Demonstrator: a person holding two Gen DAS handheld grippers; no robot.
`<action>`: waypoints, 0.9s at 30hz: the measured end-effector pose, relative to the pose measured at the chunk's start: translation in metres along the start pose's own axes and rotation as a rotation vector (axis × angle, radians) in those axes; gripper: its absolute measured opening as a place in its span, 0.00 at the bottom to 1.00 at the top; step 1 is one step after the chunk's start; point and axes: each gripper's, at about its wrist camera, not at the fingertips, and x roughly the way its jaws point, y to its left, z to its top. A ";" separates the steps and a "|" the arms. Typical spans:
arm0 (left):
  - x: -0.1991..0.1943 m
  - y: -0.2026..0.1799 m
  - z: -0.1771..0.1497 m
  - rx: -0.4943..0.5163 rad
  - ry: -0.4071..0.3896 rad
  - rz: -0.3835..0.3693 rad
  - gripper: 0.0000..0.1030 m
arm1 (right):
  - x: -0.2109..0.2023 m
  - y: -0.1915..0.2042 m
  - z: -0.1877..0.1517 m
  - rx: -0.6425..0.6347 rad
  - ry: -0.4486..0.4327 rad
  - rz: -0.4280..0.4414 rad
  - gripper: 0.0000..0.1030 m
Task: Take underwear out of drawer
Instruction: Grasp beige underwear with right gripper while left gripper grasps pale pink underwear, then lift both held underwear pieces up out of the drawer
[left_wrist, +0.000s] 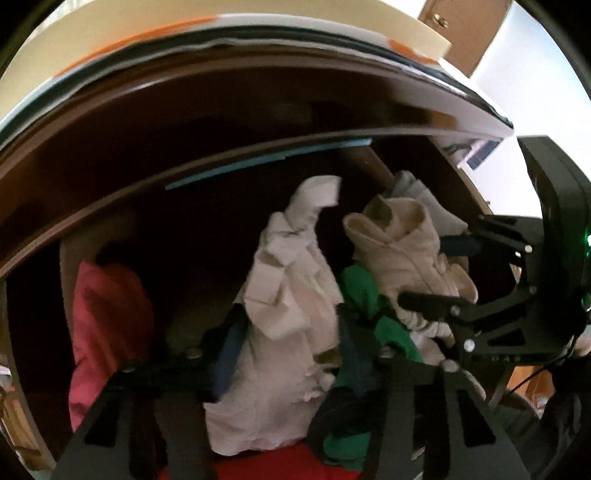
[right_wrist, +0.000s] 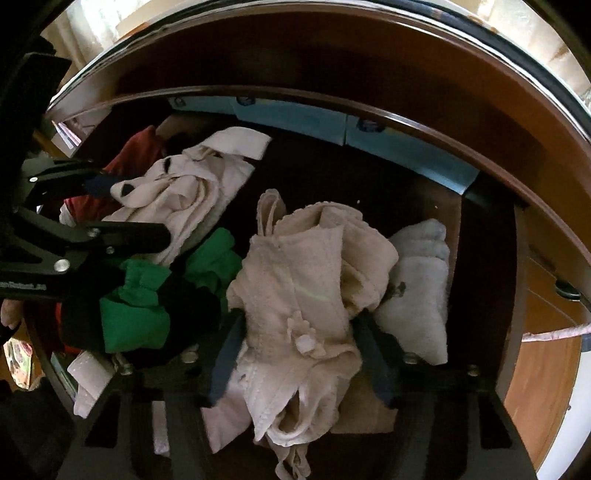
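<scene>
Inside the open brown drawer (right_wrist: 491, 236) lay a heap of small clothes, and I had both grippers pointed down into it. My left gripper (left_wrist: 291, 354) had its two blue-padded fingers on either side of a crumpled white underwear piece (left_wrist: 284, 314) in the middle of the drawer. The left pad (left_wrist: 229, 354) touched the cloth, but the right one was dark and blurry against the green cloth (left_wrist: 360, 291) beside it, so I could not tell if the jaws were really pinching. My right gripper (right_wrist: 299, 354) sat over a cream underwear piece (right_wrist: 310, 295) with a little bow on the front. Its left pad (right_wrist: 227, 362) and its right pad (right_wrist: 373, 354) both lay against the sides of that bundle, and the cloth bulged up between them, so it looked pinched. No frame showed either piece lifted clear; both were down in the drawer with the rest. To the right of the cream piece lay a folded pale white cloth (right_wrist: 417, 291). To its left was the green cloth on something black. A pink cloth (left_wrist: 107, 332) lay at the far left side of the drawer, and a red cloth (right_wrist: 136, 155) showed at the back behind the white piece. A blue strip (right_wrist: 369, 144) ran along the drawer's far wall.
</scene>
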 end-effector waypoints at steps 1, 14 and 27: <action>0.000 -0.002 0.000 0.003 -0.003 0.001 0.40 | 0.000 0.000 0.000 -0.005 -0.005 0.001 0.47; -0.042 0.001 -0.023 0.017 -0.209 -0.035 0.22 | -0.020 0.005 -0.013 -0.037 -0.132 0.007 0.28; -0.069 -0.002 -0.028 0.059 -0.397 0.022 0.22 | -0.048 0.016 -0.024 -0.121 -0.312 -0.014 0.24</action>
